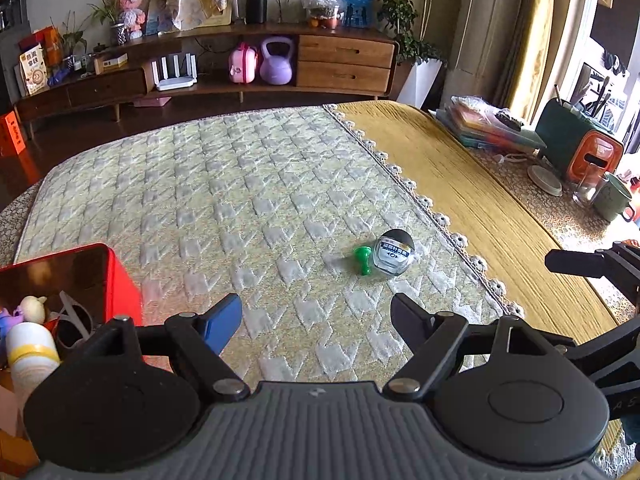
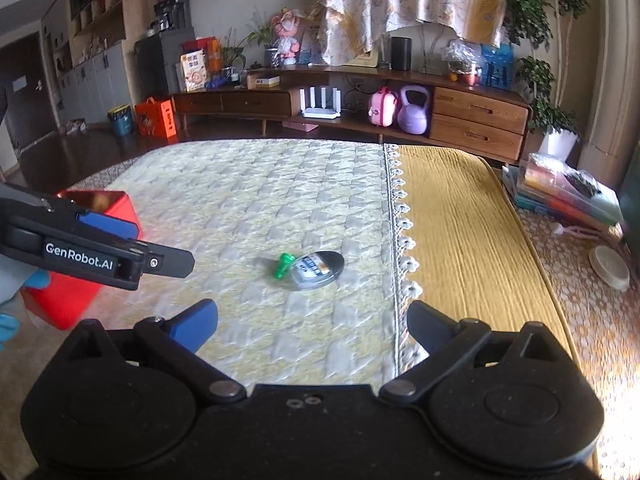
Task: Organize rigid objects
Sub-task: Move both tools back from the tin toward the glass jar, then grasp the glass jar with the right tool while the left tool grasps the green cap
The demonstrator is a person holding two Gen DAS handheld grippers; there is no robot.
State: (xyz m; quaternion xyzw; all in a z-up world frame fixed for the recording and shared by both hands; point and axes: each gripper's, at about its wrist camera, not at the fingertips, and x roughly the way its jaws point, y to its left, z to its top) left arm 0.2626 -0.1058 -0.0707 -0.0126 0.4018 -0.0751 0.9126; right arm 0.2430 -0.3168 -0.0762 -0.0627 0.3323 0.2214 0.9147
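Two pieces left out on the pale quilted mat (image 1: pixel 248 200): a small round clear bottle (image 1: pixel 394 255) with a dark cap and printed label, lying on its side, and a green peg-shaped piece (image 1: pixel 363 259) touching its left flank, both near the lace border where the mustard cloth (image 1: pixel 460 176) begins. Left gripper (image 1: pixel 316 318) low over the mat, short of the pair, jaws spread and empty. Right gripper (image 2: pixel 312 322) likewise short of them, jaws wide apart, nothing between. Likely trouble: bottle round and smooth, so apt to roll toward the lace edge if nudged by one finger before the other lands; green piece small, easily flicked aside or pinched together with the bottle; both grippers aimed at the same spot, so a clash of fingers possible. Red box (image 1: pixel 116 280) at the left edge of the mat, open-topped, already holding a white bottle with a yellow band (image 1: pixel 30 354), a pale rounded figure (image 1: pixel 34 308), something purple and a dark strap-like item; rest of its contents hidden. Room inside for more, by the look of it.
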